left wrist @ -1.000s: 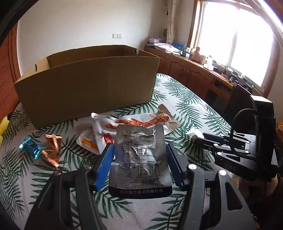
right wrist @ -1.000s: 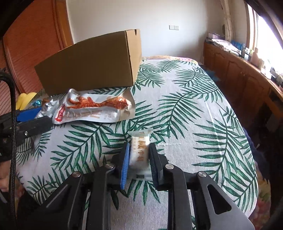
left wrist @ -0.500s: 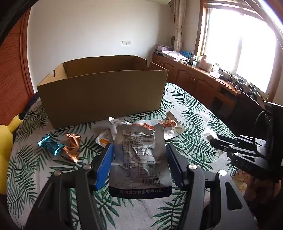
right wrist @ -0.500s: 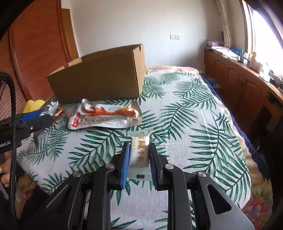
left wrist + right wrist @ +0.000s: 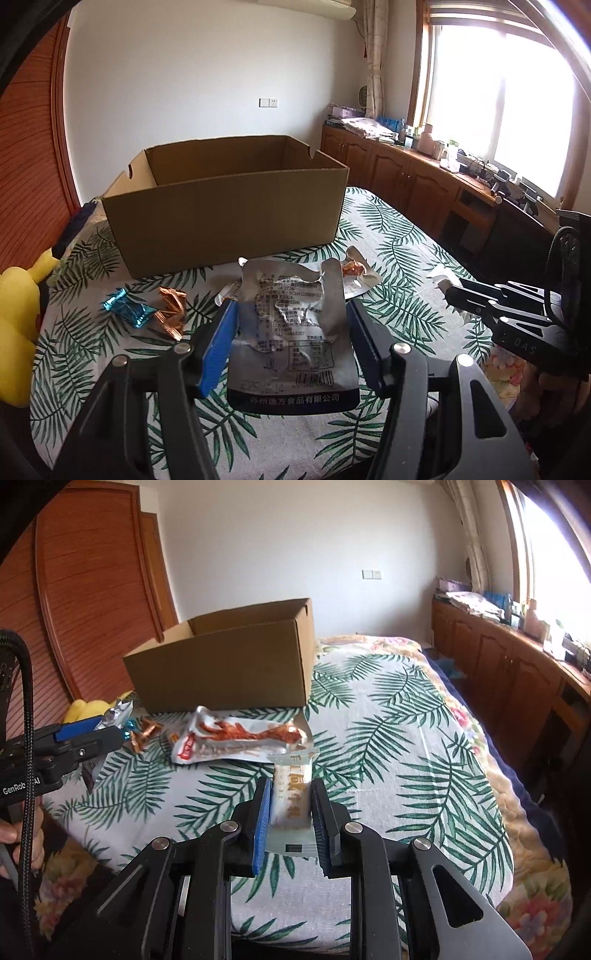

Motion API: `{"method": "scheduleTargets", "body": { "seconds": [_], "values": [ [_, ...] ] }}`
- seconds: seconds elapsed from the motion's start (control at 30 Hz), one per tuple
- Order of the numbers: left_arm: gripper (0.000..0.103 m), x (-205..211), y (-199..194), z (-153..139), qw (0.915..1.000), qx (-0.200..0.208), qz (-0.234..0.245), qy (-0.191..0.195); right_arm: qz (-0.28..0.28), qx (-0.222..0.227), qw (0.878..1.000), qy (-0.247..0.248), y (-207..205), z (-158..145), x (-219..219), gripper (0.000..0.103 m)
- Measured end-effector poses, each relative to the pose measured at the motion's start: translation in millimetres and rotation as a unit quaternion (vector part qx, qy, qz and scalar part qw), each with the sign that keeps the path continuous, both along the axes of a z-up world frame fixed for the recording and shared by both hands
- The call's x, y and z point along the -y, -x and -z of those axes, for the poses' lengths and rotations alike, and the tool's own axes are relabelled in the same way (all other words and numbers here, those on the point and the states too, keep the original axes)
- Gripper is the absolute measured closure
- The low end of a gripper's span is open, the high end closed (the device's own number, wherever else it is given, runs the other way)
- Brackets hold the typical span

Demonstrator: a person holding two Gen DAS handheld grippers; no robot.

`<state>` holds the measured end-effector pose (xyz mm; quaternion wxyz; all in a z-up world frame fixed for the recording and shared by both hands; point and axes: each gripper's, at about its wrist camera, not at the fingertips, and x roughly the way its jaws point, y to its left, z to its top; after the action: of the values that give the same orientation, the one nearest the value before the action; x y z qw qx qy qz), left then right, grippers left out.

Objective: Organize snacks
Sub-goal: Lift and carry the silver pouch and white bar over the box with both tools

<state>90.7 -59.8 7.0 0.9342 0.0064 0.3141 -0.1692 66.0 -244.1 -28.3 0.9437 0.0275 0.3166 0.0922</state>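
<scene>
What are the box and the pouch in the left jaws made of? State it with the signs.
Brown open-topped box: apparently corrugated cardboard, matte, with folded edges. Crinkled silver pouch: looks like metallised foil or plastic film, shiny, holding sharp creases.

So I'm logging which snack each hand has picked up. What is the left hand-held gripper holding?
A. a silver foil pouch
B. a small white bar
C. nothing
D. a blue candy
A: the left hand-held gripper is shut on the silver foil pouch, held above the table, while the white bar sits in the right hand-held gripper and the blue candy lies on the table.
</scene>
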Motion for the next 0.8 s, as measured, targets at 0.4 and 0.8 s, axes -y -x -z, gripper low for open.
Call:
{"method": "scheduleTargets", "body": {
  "seconds": [0.4, 0.8],
  "values": [
    [0.044, -3.4, -11.5, -20.6, 0.9996, 0.024, 0.01, -0.011, -0.021, 0.019, 1.0, -0.004, -7.2, -20.2, -11.1, 0.083],
    [0.044, -22.1, -35.1, -34.3, 0.9995, 0.028, -0.009, -0.004, -0.048, 0.029, 0.998, -0.002, -36.0, -33.6, -27.4, 0.083]
  ]
}}
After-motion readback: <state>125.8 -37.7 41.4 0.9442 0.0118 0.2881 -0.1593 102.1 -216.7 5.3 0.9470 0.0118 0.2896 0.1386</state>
